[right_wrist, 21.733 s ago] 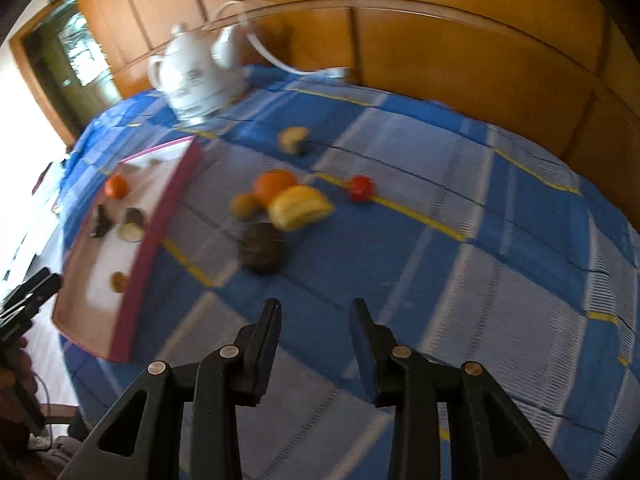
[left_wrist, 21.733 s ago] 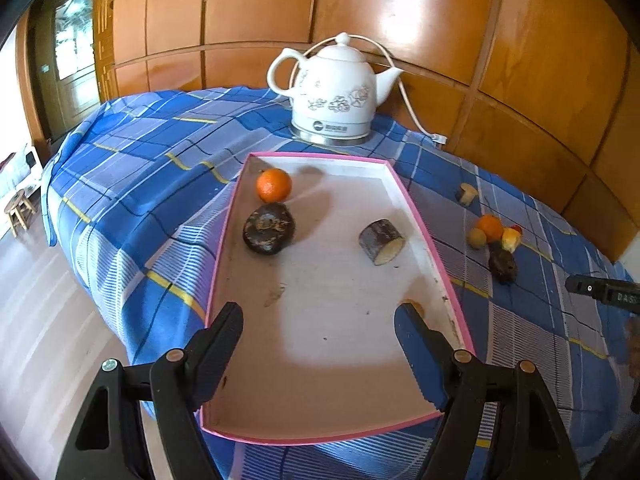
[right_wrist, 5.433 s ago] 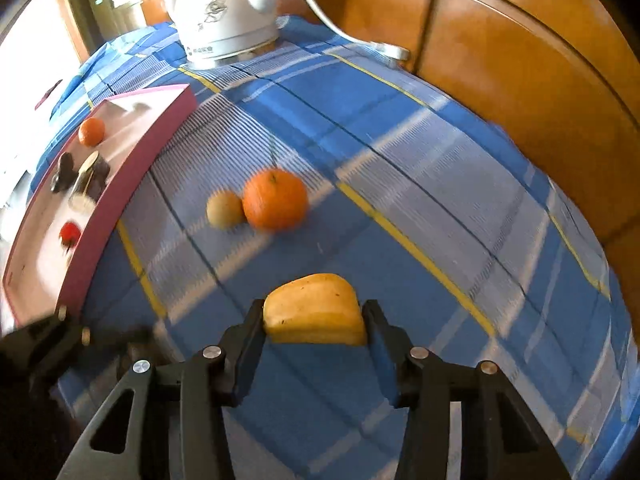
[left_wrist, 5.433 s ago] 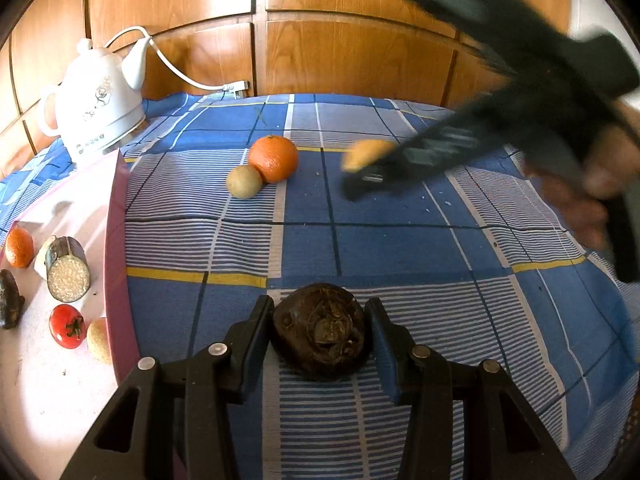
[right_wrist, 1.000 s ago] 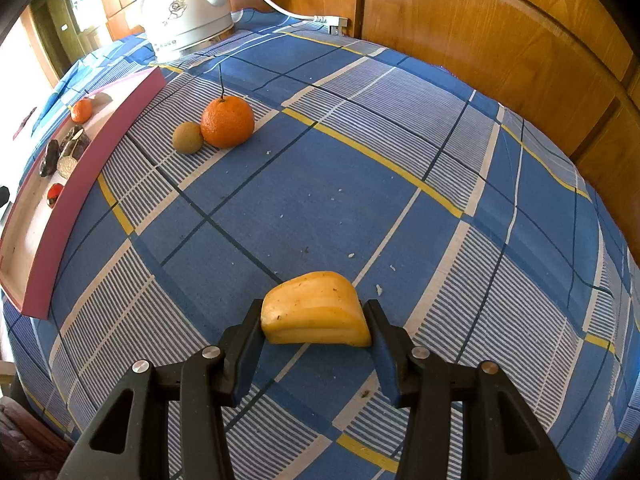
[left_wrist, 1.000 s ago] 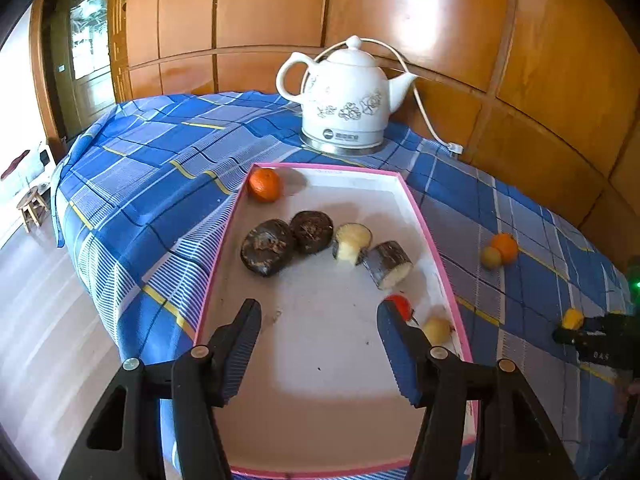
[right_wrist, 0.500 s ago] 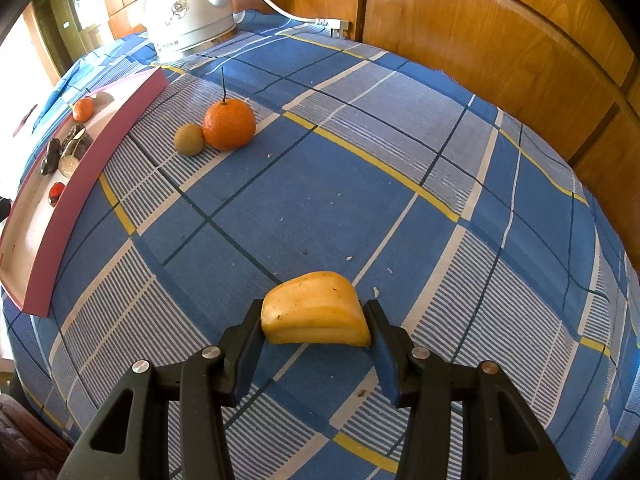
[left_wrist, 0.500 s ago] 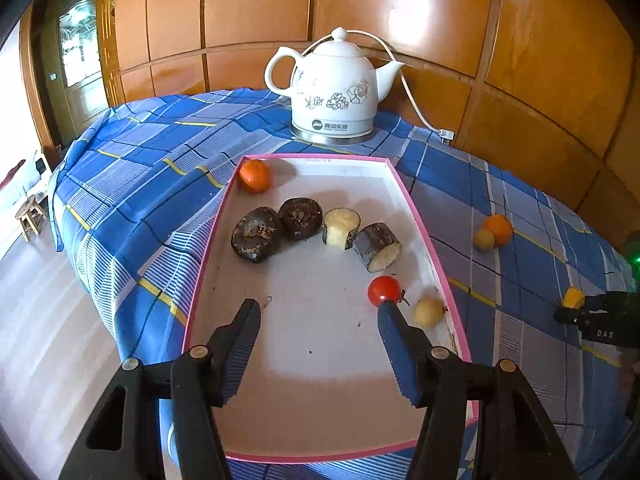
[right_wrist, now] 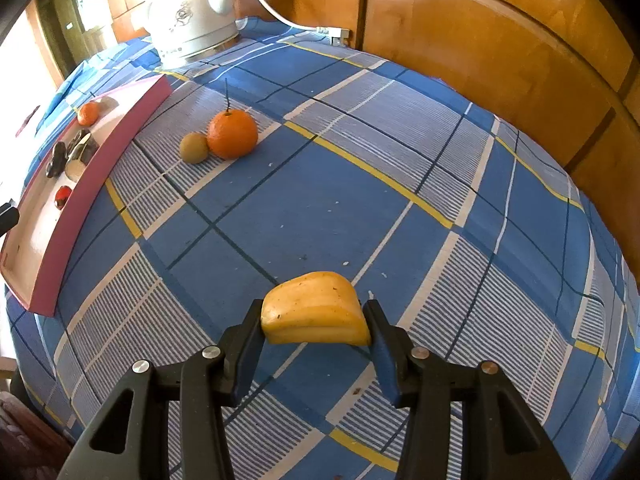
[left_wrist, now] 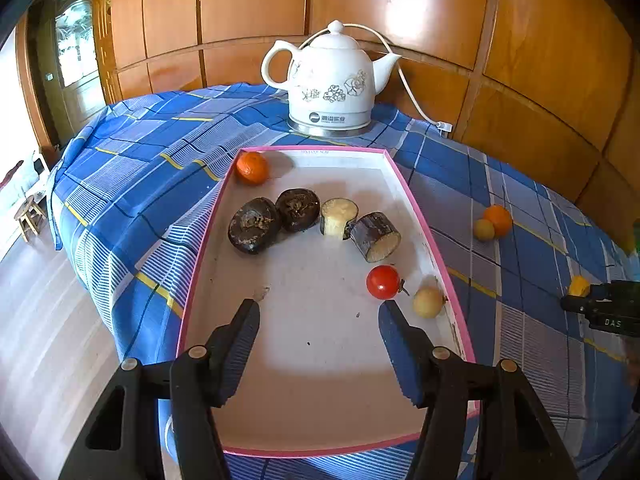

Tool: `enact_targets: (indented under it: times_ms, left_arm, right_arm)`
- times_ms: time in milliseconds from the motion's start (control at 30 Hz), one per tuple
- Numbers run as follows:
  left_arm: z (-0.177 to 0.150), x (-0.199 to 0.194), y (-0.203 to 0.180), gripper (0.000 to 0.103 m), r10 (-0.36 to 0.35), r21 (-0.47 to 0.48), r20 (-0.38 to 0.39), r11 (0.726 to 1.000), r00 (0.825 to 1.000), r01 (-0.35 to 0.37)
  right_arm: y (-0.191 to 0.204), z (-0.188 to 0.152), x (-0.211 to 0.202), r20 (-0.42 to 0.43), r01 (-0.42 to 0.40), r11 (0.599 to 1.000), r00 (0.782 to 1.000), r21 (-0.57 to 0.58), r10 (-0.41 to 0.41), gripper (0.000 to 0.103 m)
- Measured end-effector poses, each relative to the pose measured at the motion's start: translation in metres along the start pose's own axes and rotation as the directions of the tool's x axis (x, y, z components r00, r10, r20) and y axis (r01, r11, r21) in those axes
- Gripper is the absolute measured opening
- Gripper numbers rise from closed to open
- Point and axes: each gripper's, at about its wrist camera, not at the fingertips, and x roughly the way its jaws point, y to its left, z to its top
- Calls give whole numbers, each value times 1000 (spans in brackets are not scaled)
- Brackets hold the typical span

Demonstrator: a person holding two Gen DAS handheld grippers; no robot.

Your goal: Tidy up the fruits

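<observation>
Right gripper (right_wrist: 316,320) clamps yellow fruit (right_wrist: 316,314) (mango, maybe).

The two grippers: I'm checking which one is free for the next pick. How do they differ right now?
The right gripper is shut on the yellow fruit piece, above the blue checked cloth; the left gripper stands open with nothing between its fingers. The left one hangs over the pink-rimmed tray, the right one well away from it. Both are black, two-fingered and point downward.
</observation>
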Motion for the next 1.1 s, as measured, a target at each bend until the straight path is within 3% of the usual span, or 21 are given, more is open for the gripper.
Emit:
enact_targets:
  times_ms: [600, 833, 967, 1100]
  left_arm:
    - [0, 0, 3, 63, -7, -7, 2, 1000, 1000, 7]
    - [7, -8, 21, 63, 7, -35, 39, 999, 999, -6]
    - [11, -11, 42, 63, 29, -85, 52, 996, 998, -25]
    - [12, -13, 63, 63, 51, -134, 59, 990, 997, -43]
  right_arm:
    - [14, -3, 10, -24, 11, 998, 1000, -55, -13, 49]
    - [23, 1, 4, -21, 15, 998, 1000, -56, -16, 49]
    - [56, 16, -18, 32, -68, 994, 997, -83, 71, 49]
    - [114, 37, -36, 70, -180, 967, 978, -178, 195, 49]
